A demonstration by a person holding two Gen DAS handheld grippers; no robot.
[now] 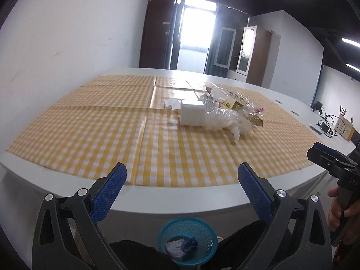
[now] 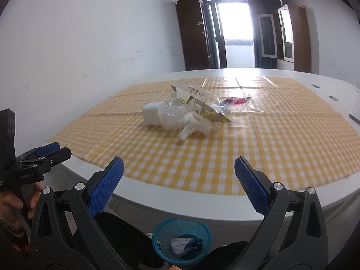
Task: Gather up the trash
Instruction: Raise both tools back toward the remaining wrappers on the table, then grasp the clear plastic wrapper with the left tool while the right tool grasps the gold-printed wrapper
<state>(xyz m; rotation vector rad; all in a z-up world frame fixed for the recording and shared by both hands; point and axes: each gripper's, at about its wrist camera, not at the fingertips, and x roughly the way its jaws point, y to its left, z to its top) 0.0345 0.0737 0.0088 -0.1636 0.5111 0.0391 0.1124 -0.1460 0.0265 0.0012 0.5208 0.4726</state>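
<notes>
- Two handheld grippers are held side by side over the near edge of a white table [image 1: 202, 202], each seen through its own camera.
- The left gripper [image 1: 182, 177] has its two blue-padded fingers [image 1: 108, 193] spread wide apart, with nothing between them.
- The right gripper [image 2: 178, 173] is spread just as wide and also holds nothing.
- In the left camera, the right gripper shows at the far right edge, gripped by a hand [image 1: 337, 211].
- In the right camera, the left gripper shows at the far left edge, with a hand [image 2: 13, 204] wrapped around its handle.
- A yellow and white checked tablecloth [image 1: 90, 126] covers most of the table top.
- The trash lies in one loose pile near the middle of the cloth, well apart from both grippers.
- In the pile, a white cup [image 2: 151, 113] lies on its side, touching crumpled clear plastic [image 2: 177, 117].
- Behind the plastic are a clear wrapper [image 2: 193, 93] and a gold wrapper [image 2: 213, 114] with a pointed corner.
- A small pink and red wrapper [image 2: 236, 101] sits just beside the pile, on its right in the right camera.
- A crumpled white tissue [image 1: 172, 103] lies just behind the cup in the left camera.
- A blue mesh basket [image 1: 186, 229] stands on the floor below the table edge, between the fingers of each gripper in view.
- The basket already holds some crumpled paper [image 2: 180, 246] and a dark blue scrap.
- At the far right of the table, a box of pencils [image 1: 344, 126] stands near some black cables.
</notes>
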